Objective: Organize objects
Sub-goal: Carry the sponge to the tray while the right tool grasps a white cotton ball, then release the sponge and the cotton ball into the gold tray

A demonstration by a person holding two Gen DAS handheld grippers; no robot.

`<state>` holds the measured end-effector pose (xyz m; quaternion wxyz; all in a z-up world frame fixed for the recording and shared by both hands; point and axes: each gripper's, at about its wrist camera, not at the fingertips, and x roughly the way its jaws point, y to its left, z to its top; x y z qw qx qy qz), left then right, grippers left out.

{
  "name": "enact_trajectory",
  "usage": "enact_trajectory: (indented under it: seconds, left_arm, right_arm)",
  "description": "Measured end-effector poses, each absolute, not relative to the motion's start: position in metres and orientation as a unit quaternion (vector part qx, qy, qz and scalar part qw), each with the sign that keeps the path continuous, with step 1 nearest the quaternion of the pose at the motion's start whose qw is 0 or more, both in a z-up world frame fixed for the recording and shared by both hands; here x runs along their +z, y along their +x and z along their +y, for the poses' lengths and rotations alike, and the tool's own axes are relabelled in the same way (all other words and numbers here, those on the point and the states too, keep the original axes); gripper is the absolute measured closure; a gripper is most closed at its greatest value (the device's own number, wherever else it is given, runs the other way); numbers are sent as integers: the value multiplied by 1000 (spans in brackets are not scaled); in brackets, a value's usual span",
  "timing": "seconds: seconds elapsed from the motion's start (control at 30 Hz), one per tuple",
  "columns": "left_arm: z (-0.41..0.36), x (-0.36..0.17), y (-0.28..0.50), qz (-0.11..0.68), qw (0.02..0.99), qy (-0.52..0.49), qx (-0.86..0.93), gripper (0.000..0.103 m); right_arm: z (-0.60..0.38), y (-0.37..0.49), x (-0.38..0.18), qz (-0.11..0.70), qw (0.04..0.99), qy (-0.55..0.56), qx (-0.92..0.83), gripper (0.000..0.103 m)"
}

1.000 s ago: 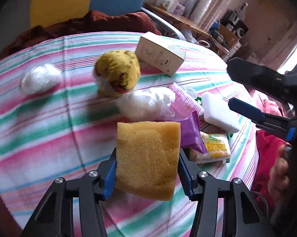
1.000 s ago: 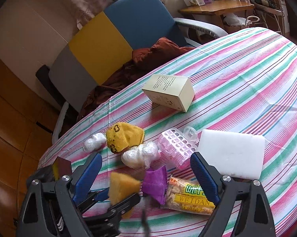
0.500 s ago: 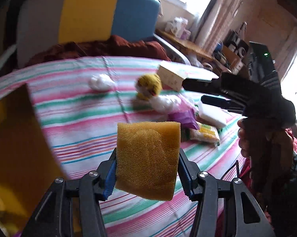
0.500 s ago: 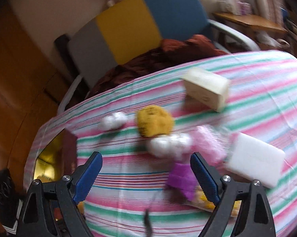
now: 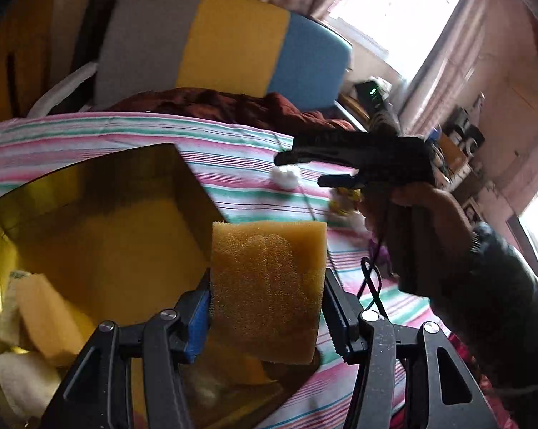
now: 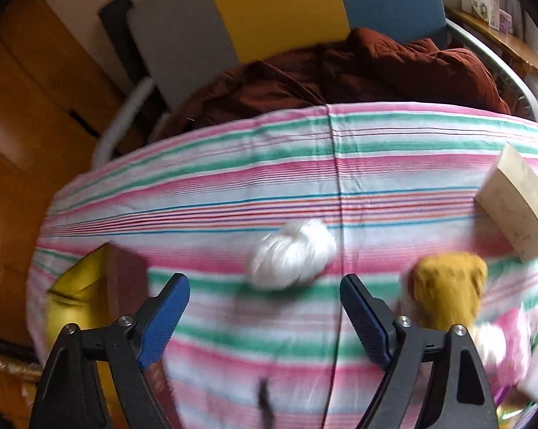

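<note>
Fingers of the left gripper (image 5: 265,307) clamp a tan sponge (image 5: 267,287) at lower centre of the left view, tilted down over an open yellow box (image 5: 101,221) at left; a second ago striped bench cloth lay below. Right gripper (image 6: 265,311), held by a hand (image 5: 415,214) at right, holds nothing, its fingers wide but just closing slightly, above a white fluff ball (image 6: 292,254); it previously framed the snack packets.

Tricolour chair (image 5: 233,43), brown blanket (image 6: 358,68), striped tablecloth (image 6: 233,186).
</note>
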<state>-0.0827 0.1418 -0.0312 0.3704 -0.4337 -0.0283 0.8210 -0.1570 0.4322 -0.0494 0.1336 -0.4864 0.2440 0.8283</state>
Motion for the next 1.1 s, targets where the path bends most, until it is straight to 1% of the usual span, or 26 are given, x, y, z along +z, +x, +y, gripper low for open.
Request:
enact_trajectory:
  seconds: [0.07,0.13,0.23,0.33,0.43,0.6,0.7,0.8,0.93,1.03,1.07,1.1]
  left_arm:
    - [132,-34,-87,-38,362,-435,824,47]
    - [126,-35,-90,-44,356,-436,826,47]
    - [118,-36,-95,-52,348,-435,829,47]
    - [108,-34,-101,-58,339,-431,834,47]
    - [89,-31,-112,-59,316,-425,846,47]
    - [46,-30,-140,-54,247,-421,871,47]
    - [26,-33,-156,-41,206,-422,882,47]
    - [11,-37,-170,-35,178,-421,889,46]
    - [1,-47,-184,-39,153,-431,888,46]
    - [-5,-50,-186,-42,138,-433,890,42]
    - [-7,-48,-185,-43,136,-429,892,37]
    - [-10,-46,-181,-43,132,-423,895,32]
  right_arm:
    - [436,-168,-61,237,150,-501,818,24]
    - [439,-176,-73,227,160,-520,808,42]
    - [437,-177,-79,189,175,-524,812,51]
    - [434,-170,-69,186,174,-511,821,52]
    - [422,-157,-49,177,152,-488,841,52]
    - [378,-141,-9,179,70,-444,875,52]
    - [341,-140,3,165,16,-438,883,52]
    - [301,-145,4,145,-32,-446,882,52]
    - [259,-167,-7,135,-61,-465,873,52]
    - [235,-183,-13,144,-78,-471,867,48]
    - [230,-186,-12,148,-85,-469,867,48]
    - [224,-190,-12,151,-91,-468,866,45]
